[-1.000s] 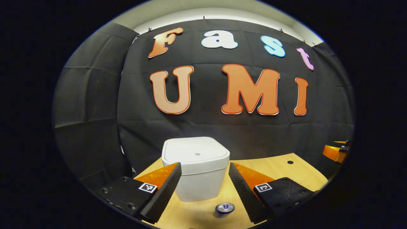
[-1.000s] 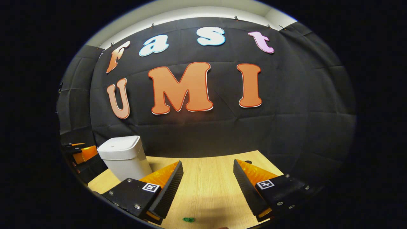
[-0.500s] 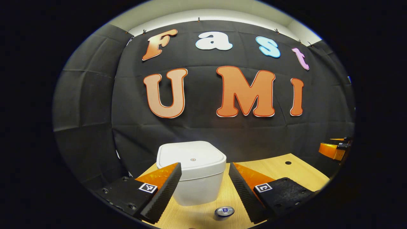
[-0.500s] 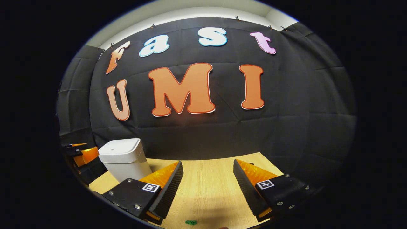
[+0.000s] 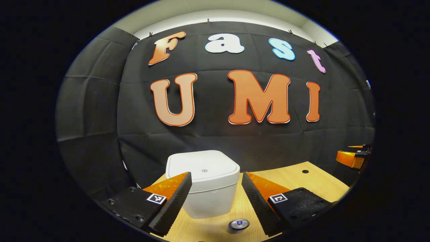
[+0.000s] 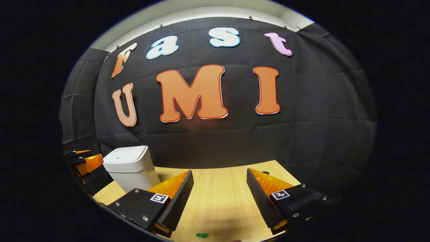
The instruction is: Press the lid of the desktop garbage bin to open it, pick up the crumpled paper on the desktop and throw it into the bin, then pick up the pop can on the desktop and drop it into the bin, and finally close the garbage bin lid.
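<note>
The left tongs [image 5: 216,178] gape wide and empty above the wooden worktop [image 5: 295,178], facing the white garbage bin [image 5: 205,185], its lid [image 5: 201,168] down. The pop can [image 5: 239,224] stands upright just before the bin. The right tongs [image 6: 220,176] also gape wide, empty, with the bin off to their left.

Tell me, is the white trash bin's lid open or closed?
Closed. The lid sits flat on the white bin, with no gap showing.

Bright overhead light (edges bowed)
</note>
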`<state>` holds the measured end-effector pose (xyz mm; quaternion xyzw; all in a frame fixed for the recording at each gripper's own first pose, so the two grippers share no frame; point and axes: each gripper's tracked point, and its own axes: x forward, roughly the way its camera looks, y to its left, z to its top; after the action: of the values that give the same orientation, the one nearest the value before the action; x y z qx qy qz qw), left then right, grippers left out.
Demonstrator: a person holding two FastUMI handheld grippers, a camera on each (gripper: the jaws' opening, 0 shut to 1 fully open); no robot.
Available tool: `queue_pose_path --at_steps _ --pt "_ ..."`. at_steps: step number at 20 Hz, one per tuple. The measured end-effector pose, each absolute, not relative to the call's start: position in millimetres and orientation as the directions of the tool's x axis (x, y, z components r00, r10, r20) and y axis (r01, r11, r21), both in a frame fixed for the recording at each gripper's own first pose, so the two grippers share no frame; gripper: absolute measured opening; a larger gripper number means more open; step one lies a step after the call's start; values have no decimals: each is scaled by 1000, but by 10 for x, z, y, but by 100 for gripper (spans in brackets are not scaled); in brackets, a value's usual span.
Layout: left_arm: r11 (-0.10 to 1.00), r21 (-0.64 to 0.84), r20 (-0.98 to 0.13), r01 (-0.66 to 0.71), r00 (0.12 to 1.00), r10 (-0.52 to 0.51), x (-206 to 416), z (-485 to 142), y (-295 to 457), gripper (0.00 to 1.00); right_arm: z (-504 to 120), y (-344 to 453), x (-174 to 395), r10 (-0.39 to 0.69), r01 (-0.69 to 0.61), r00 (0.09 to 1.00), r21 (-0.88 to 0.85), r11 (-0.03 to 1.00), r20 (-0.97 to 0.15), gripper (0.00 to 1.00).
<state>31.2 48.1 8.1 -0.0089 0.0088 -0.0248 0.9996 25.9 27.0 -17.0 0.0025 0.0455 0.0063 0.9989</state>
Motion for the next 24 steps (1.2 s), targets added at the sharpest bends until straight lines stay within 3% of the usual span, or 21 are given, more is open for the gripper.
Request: queue_pose_path --at_steps 8,10,11,12,15,16,17,18,19,20,21,22,24 --pt "992 -14 -17 125 992 -125 304 142 328 95 -153 271 262 15 -14 996 13 1000 -85 95" --pt "986 -32 -24 164 986 -164 291 146 265 87 -154 282 266 18 -17 996 17 1000 -86 95" --pt "985 -47 -28 168 985 -169 288 161 271 78 -152 279 273 19 -18 996 20 1000 -86 95" --pt "985 -62 -32 163 986 -165 295 157 291 76 -151 284 276 21 -19 996 23 1000 -86 95" --pt "986 -79 -51 144 988 -149 321 178 381 49 -146 297 274 23 -22 996 21 1000 -87 95" --pt "987 -82 -58 139 988 -144 301 203 420 46 -140 300 275 24 -23 996 18 1000 -87 95" --pt "987 -86 -58 139 988 -145 331 210 438 35 -144 302 289 25 -23 996 17 1000 -87 95" --pt "986 -86 -57 142 987 -147 355 258 461 36 -141 307 285 26 -24 996 17 1000 -88 95" --pt "987 -83 -62 137 988 -143 367 275 492 18 -144 312 292 27 -26 996 17 1000 -90 95" --pt "989 -74 -71 129 988 -134 381 275 534 19 -154 316 305 28 -26 995 18 999 -93 94" --pt "991 -65 -79 116 989 -121 398 284 581 6 -146 329 314 30 -28 995 18 999 -93 94" --pt "992 -59 -80 110 990 -114 431 315 616 0 -142 339 318 31 -30 995 18 999 -94 95" --pt "993 -57 -85 108 990 -113 429 375 630 0 -145 357 336 35 -33 995 16 999 -96 95"
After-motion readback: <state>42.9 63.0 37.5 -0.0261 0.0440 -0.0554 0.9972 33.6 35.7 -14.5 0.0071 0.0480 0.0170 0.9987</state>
